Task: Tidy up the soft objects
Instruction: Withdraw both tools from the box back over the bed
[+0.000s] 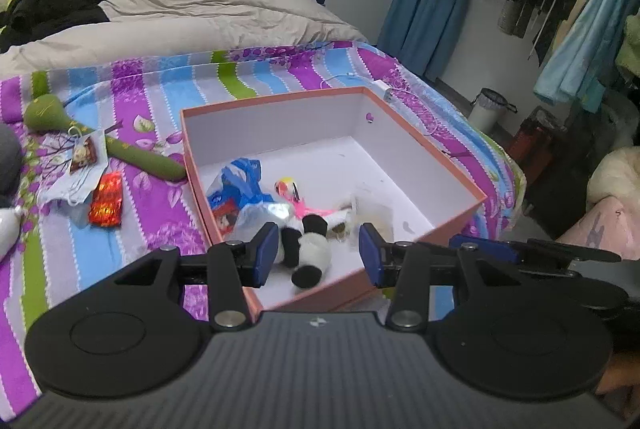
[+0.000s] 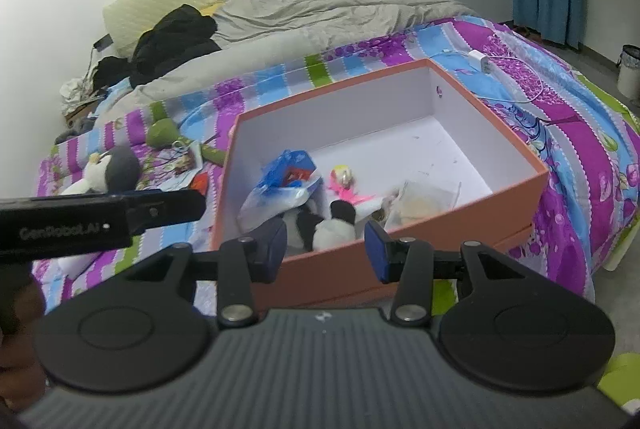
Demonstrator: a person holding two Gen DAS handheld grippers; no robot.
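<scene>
Both hand-held grippers spread and empty: left hand-held gripper and right hand-held gripper held above the near wall of the shallow orange cardboard box with white lining, blue pads apart, nothing between them

Step in hand, as judged: fetch of the next loose soft item from the bed for deposit in the box. Advised: approach from above, jaws kept wide enough for a plush body, pinch at the thickest part, lift clear of the box wall before the carry, release low over the bare far half of the box floor

Box placed on the purple, blue and green striped floral bedspread, toward the foot edge of the bed. Contents crowded into the near half:
- black-and-white panda plush toy against the near wall
- crumpled blue-and-white plastic bag by the left wall
- small round multicoloured toy with pink streamers near the middle
- pale clear-wrapped item by the near right wall, identity not determinable

Outstanding on the bedspread, left of the box:
- long green fabric club-shaped plush, one end touching the box's left wall
- grey-and-white penguin plush, further left
- red foil packet beside loose paper packaging
</scene>
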